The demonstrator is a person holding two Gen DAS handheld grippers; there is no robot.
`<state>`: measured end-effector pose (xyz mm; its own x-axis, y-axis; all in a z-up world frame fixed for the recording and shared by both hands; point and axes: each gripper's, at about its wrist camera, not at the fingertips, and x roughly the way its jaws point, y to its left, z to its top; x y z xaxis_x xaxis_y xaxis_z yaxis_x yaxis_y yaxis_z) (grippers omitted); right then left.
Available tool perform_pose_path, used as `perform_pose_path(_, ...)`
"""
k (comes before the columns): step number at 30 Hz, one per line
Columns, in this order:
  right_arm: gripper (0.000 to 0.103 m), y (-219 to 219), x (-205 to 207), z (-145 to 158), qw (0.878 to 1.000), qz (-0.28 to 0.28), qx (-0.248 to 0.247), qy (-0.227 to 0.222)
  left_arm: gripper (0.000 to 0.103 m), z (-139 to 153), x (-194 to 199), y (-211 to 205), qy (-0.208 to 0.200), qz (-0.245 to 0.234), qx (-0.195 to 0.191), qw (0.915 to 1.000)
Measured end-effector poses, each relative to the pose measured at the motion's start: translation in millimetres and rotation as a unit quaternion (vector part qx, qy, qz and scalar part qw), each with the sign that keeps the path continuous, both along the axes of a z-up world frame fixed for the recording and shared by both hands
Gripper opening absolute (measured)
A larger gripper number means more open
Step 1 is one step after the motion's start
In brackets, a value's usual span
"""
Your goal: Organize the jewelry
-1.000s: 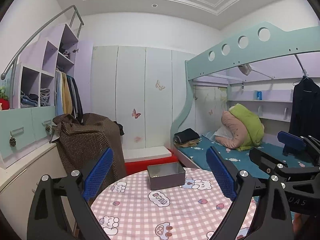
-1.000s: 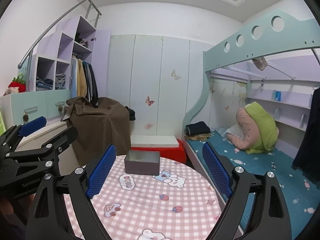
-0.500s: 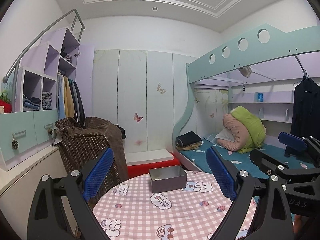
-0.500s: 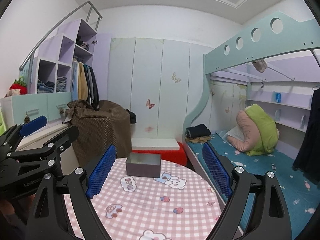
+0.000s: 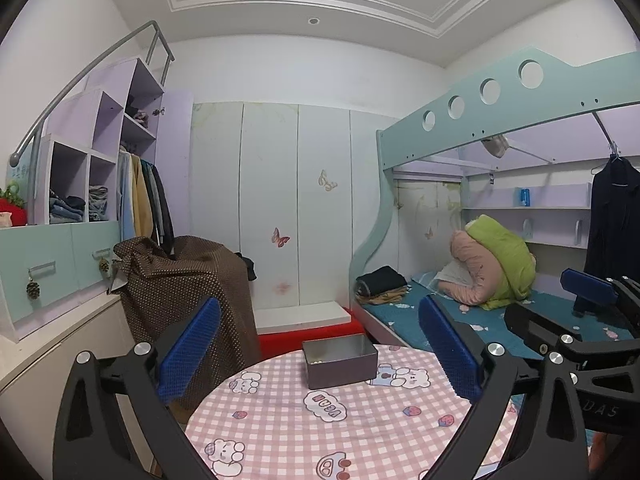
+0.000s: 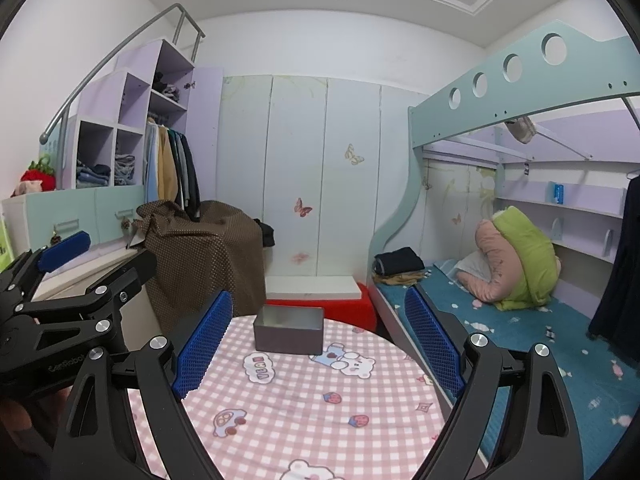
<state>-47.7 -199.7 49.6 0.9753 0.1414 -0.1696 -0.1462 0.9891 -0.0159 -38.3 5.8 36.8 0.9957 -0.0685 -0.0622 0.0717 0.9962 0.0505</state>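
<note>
A small open grey metal box [image 5: 340,362] stands at the far side of a round table with a pink checked cartoon cloth [image 5: 360,420]. Something small and pale lies inside it at the left. The box also shows in the right wrist view [image 6: 289,334]. My left gripper [image 5: 320,344] is open and empty, held above the near part of the table, well short of the box. My right gripper [image 6: 318,340] is open and empty, also above the table. Each gripper shows at the edge of the other's view: the right [image 5: 592,312], the left [image 6: 64,264].
A chair draped in brown dotted fabric [image 5: 180,280] stands behind the table on the left. A bunk bed with a teal mattress [image 5: 500,320] lies to the right. A wardrobe wall and a red and white step [image 5: 308,320] are behind. Shelves and drawers stand at the left.
Both cameras have tilted up a little, so the table and box sit lower in the views. Both grippers stay open.
</note>
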Motion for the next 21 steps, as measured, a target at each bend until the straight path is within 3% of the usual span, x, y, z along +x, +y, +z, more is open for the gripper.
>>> perform_pose_path(21,0.088,-2.2,4.4,-4.1,1.000,-0.004,0.005,0.004,0.096,-3.5,9.0,3.5,0.006,-0.007,0.005,0.9999)
